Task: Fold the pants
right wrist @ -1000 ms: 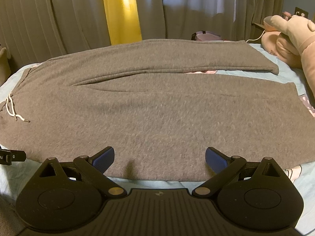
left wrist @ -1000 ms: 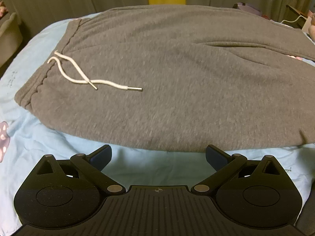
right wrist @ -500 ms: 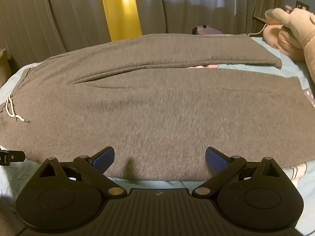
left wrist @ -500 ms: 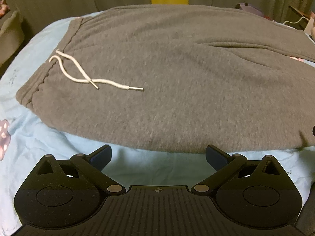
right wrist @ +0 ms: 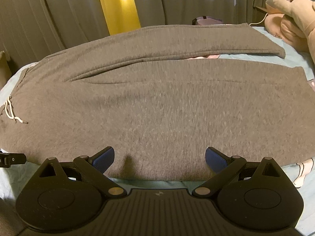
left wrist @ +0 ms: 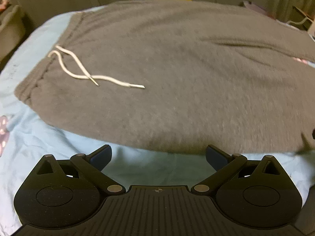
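Grey sweatpants (left wrist: 177, 74) lie flat on a light blue bedsheet (left wrist: 45, 149), waistband to the left with a white drawstring (left wrist: 82, 68) loose on top. In the right wrist view the pants (right wrist: 157, 108) stretch across the bed, both legs running to the right, the far leg (right wrist: 177, 41) slightly apart from the near one. My left gripper (left wrist: 157, 156) is open just short of the near hem edge, over bare sheet. My right gripper (right wrist: 159, 158) is open with its fingertips over the near edge of the near leg, holding nothing.
Curtains with a yellow strip (right wrist: 118, 5) hang behind the bed. A pink plush toy (right wrist: 289, 23) sits at the far right beside a white cable (right wrist: 259, 19). A small dark item (right wrist: 206, 19) lies beyond the far leg. The left gripper's tip (right wrist: 11, 158) shows at the left edge.
Both grippers have crept slightly forward toward the pants' near edge, the right one lower over the fabric. The pants have not moved and both stay open.
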`<state>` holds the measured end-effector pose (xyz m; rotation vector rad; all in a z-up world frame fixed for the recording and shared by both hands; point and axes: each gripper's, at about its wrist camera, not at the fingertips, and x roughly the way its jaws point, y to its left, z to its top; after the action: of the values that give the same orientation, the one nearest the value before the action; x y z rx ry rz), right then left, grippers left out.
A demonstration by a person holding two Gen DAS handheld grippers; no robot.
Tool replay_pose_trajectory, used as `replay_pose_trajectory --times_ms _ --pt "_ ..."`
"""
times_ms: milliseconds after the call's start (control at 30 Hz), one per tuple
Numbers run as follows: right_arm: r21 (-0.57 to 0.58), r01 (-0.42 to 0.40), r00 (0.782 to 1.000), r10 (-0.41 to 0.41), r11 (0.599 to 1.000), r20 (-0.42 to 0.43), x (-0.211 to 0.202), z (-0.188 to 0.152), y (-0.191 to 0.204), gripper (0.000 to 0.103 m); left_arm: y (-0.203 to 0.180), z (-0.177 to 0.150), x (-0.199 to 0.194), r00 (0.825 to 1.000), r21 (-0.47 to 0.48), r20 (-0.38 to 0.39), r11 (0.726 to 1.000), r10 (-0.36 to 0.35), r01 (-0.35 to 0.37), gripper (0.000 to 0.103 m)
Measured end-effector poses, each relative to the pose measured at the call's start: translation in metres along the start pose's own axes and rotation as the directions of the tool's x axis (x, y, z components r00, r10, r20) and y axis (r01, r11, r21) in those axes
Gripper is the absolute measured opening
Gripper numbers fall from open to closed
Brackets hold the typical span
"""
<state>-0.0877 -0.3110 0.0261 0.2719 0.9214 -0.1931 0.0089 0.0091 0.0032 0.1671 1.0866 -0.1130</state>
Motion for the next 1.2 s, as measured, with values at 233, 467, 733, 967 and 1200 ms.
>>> replay_pose_trajectory --times_ms 233,467,733,967,1200 --pt "0.113 0.082 0.997 -0.082 0.99 0.001 0.016 0.028 -0.039 0.099 -0.006 0.041 -0.021 0.98 -0.134 0.191 0.99 0.06 -0.035 0.103" --pt "0.156 0.202 0.972 -0.178 0.967 -0.152 0.074 0.045 -0.065 0.099 -0.042 0.121 0.005 0.93 -0.218 0.319 0.969 0.181 -0.114 0.103" --pt "0.169 0.158 0.984 -0.141 0.973 -0.107 0.084 0.047 -0.076 0.099 -0.035 0.128 0.085 0.896 -0.296 0.311 0.928 0.318 -0.227 0.103" --pt "0.209 0.122 0.992 -0.115 0.97 -0.044 0.08 0.11 -0.088 0.099 0.002 0.132 0.103 0.805 -0.42 0.353 0.85 0.476 -0.318 0.103" --pt "0.333 0.128 0.985 -0.16 0.934 0.071 0.15 0.259 -0.125 0.061 0.028 0.132 0.126 0.865 -0.511 0.311 0.837 0.394 -0.197 0.103"
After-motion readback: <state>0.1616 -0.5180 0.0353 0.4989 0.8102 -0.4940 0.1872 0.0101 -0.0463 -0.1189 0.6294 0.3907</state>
